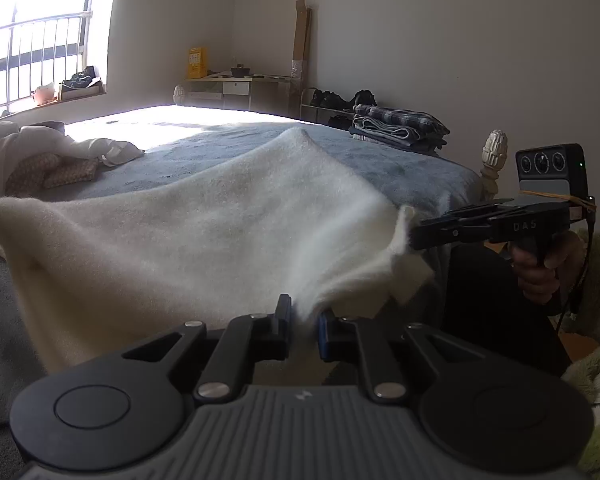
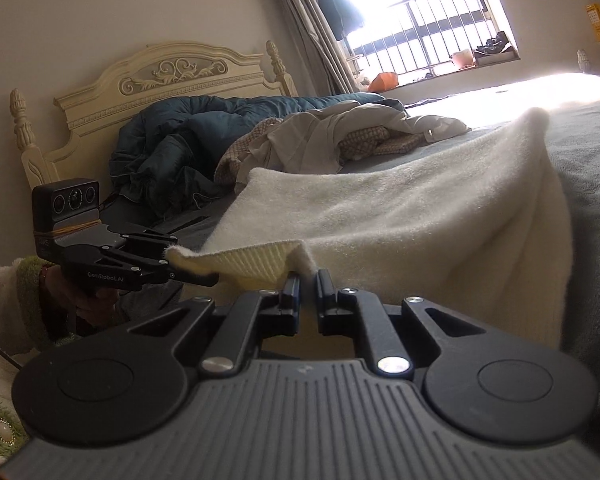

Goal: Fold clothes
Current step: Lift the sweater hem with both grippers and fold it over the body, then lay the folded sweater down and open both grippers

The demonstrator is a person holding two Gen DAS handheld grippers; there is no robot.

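A cream fleecy garment [image 1: 204,232] lies spread over the near edge of the bed, and its near hem is lifted between both grippers. My left gripper [image 1: 305,310] is shut on a bunched fold of that hem. My right gripper [image 1: 414,236], held by a hand in a green fuzzy sleeve, is shut on the garment's right corner. In the right wrist view the right gripper [image 2: 308,278] pinches the cream garment [image 2: 420,216] where a ribbed band shows. The left gripper [image 2: 180,260] grips the other corner at the left.
The bed has a grey-blue cover [image 1: 400,172]. A stack of folded clothes [image 1: 400,128] sits at its far right corner. A pile of loose clothes [image 2: 340,136] and a dark teal quilt [image 2: 180,140] lie by the cream headboard [image 2: 172,80]. A bedpost [image 1: 494,156] stands near the right gripper.
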